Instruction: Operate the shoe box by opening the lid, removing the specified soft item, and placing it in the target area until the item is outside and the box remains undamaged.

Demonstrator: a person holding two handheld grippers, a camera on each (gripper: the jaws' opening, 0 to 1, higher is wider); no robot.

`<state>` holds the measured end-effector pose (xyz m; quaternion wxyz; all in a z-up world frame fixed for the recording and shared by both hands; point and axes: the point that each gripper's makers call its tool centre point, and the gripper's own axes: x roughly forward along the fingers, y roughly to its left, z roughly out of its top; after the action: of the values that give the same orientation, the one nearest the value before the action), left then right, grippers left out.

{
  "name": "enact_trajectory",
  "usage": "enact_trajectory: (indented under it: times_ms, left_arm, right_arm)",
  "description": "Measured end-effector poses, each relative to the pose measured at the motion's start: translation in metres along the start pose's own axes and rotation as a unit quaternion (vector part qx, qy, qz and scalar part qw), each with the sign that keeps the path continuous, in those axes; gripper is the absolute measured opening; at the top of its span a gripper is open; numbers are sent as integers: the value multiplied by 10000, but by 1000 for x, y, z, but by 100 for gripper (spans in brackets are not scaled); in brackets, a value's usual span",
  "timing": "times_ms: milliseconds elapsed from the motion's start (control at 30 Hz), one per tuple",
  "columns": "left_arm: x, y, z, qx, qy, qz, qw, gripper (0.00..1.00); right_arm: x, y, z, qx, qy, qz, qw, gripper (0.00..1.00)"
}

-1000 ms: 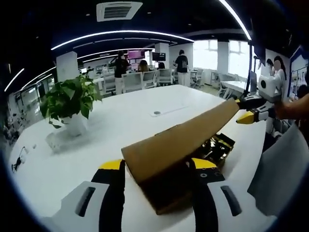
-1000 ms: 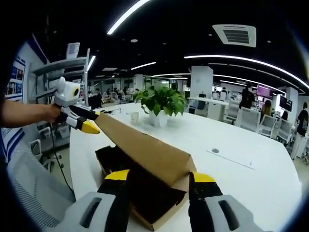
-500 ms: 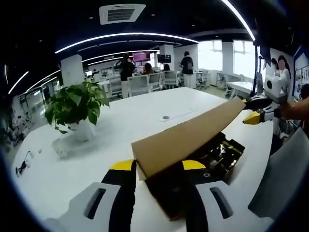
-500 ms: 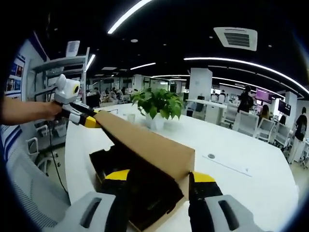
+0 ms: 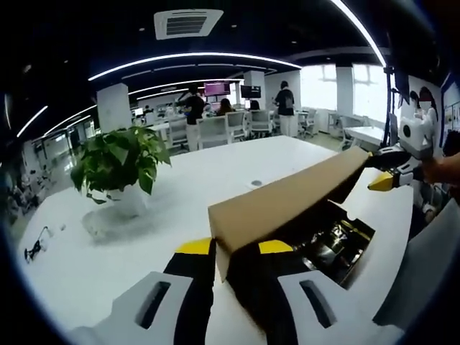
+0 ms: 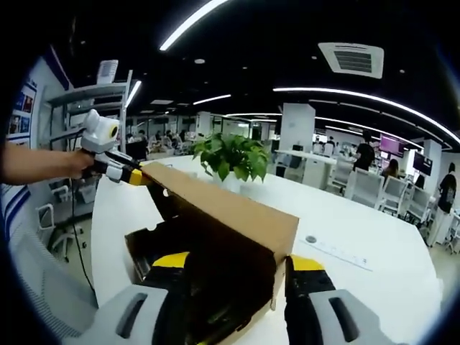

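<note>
Lid-opening step: both grippers, left [image 5: 236,248] and right [image 6: 231,262], clamp opposite ends of the cardboard lid [image 5: 287,201], raised above the shoe box [image 6: 154,248]. Next, swing the lid fully back.

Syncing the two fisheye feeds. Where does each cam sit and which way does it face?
Left gripper view: rides the left gripper, at one end of the shoe box, looking along its raised cardboard lid to the right gripper and a hand at the far end.
Right gripper view: rides the right gripper, at the opposite end, facing back at the left gripper and a forearm.
Shared: box, lid, potted plant, white table.
</note>
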<state>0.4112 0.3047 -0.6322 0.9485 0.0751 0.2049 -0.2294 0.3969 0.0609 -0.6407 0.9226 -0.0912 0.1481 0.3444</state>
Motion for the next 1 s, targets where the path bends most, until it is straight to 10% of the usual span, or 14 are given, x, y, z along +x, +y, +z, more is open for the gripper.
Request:
enact_trajectory:
  times_ms: [433, 633, 1000]
  left_arm:
    - [11, 15, 9, -49, -34, 124, 9999, 6]
    - [16, 19, 12, -84, -5, 225, 9997, 5]
    - [24, 24, 16, -171, -66, 241, 9995, 5]
  right_arm:
    - [9, -10, 4, -163, 9, -32, 9999, 50]
    - [10, -29, 3, -126, 3, -72, 9999, 34]
    - [15, -46, -32, -24, 365, -242, 9990, 30]
